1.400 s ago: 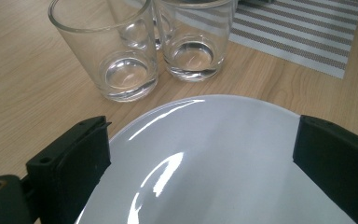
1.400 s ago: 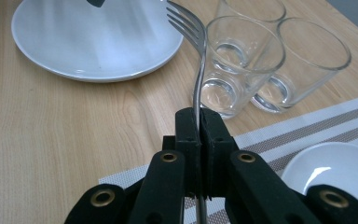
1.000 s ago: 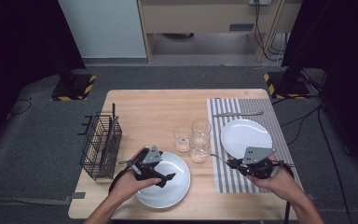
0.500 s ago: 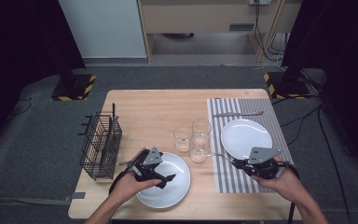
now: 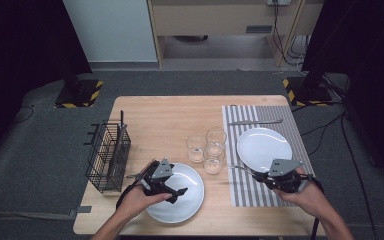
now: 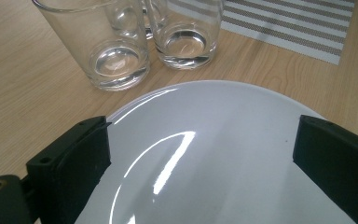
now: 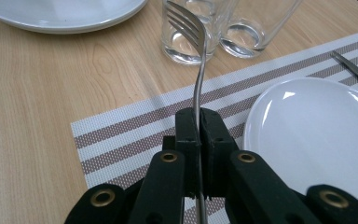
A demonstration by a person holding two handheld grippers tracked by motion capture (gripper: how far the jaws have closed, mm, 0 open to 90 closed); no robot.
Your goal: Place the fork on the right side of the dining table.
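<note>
Surface (image 5: 170, 120) first: wood, with a striped mat (image 5: 280, 116) on its right half and a wire rack (image 5: 109, 157) at its left edge. On the mat sits one white plate (image 5: 264, 147) with a knife (image 5: 255, 121) beyond it; a second plate (image 5: 187, 200) lies on bare wood in front of you, and three glasses (image 5: 206, 148) stand between the two. Your left gripper (image 5: 172, 190) hovers over the near plate with its jaws wide apart and nothing in them, the rim showing between them. Your right gripper (image 5: 260, 176) has its jaws clamped tight on a fork (image 7: 196, 56) by the handle, tines pointing toward the glasses, above the mat's near left part. You look to be placing cutlery for the setting. Next, I'd judge, lower the fork flat onto the mat just left of its plate, clear of the glasses, then let go.
</note>
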